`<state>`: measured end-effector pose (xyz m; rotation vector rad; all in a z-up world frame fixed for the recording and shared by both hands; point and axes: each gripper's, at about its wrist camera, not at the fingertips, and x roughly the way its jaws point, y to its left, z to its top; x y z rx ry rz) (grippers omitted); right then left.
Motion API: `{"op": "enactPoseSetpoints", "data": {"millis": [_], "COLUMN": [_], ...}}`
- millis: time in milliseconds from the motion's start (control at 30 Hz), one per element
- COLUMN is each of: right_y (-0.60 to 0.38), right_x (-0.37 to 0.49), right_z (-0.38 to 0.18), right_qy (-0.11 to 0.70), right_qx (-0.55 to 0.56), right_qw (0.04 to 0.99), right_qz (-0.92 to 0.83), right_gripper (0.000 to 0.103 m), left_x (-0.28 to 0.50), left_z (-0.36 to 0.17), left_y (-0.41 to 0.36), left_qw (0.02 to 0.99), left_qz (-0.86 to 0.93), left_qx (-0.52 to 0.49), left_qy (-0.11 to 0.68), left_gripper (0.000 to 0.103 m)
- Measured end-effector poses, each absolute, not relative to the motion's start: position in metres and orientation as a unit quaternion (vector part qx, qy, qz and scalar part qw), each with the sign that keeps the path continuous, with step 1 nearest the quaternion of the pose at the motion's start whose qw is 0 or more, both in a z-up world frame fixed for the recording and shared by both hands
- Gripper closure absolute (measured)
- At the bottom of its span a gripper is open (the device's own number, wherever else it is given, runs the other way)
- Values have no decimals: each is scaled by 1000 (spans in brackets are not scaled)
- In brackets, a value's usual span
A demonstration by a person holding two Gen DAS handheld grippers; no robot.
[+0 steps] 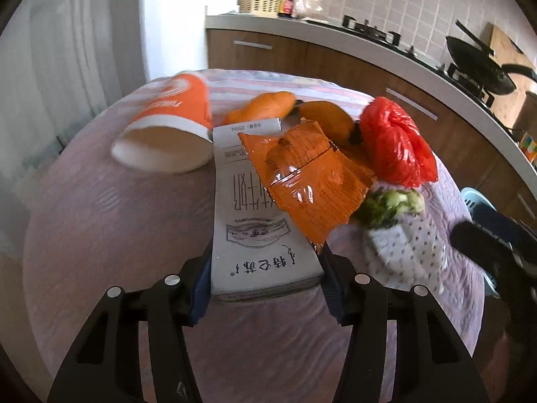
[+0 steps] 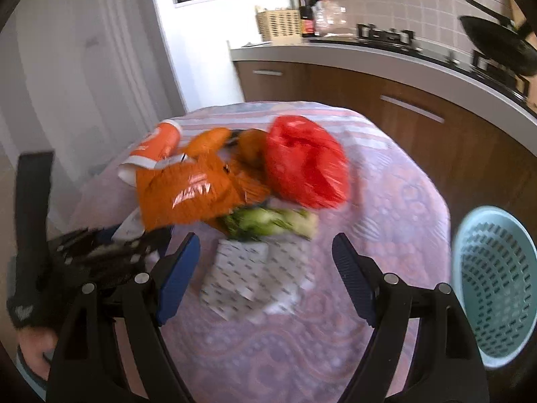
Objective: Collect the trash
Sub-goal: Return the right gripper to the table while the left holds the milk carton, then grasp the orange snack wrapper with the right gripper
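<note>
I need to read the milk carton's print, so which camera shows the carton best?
The left wrist view: the gray milk carton lies large and sharp between the left gripper jaws, print readable. The right wrist view shows only a blurred sliver under the orange wrapper.

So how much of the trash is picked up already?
Hardly any yet. The left gripper has its pads against the milk carton. The right gripper is open. The cup, orange wrapper, red bag, greens and tissue packet remain. The blue basket looks empty.
</note>
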<state>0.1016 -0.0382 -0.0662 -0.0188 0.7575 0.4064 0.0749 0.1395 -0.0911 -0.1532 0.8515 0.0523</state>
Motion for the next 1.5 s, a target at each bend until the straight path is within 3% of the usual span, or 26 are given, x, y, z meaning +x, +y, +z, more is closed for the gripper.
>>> {"op": "enactPoseSetpoints", "data": {"millis": [300,400,500,800,900,967,1033,1133,1200,1500], "right_y": [0,-3,-15,16,37,47,53,60,65,103], "right_x": [116,116,121,110,110,112,114,116,118,133], "right_z": [-80,-80,-78,-84,-87,-87,-86,-88,-91,-110], "right_qy": [401,398,404,424,429,431,432,438,441,471], "right_qx": [-6,-13,1,-7,-22,-26,-28,-33,-37,-48], "right_qw": [887,892,893,866,858,856,854,849,847,829], "right_qz": [229,214,201,264,281,285,289,295,295,300], "right_gripper": [26,26,26,26,26,26,26,26,26,25], "left_x": [27,16,12,3,8,14,23,35,39,28], "left_z": [-90,-70,-60,-81,-88,-90,-94,-99,-101,-93], "left_y": [174,167,174,198,209,212,214,215,213,241], "left_qw": [907,919,921,909,900,900,897,895,896,903], "left_qz": [33,95,74,102,90,83,79,81,98,105], "left_qx": [-90,-18,-25,-38,-64,-73,-81,-83,-67,-123], "left_qy": [410,383,382,403,421,422,427,430,429,399], "left_gripper": [51,51,52,52,50,36,34,38,50,51]}}
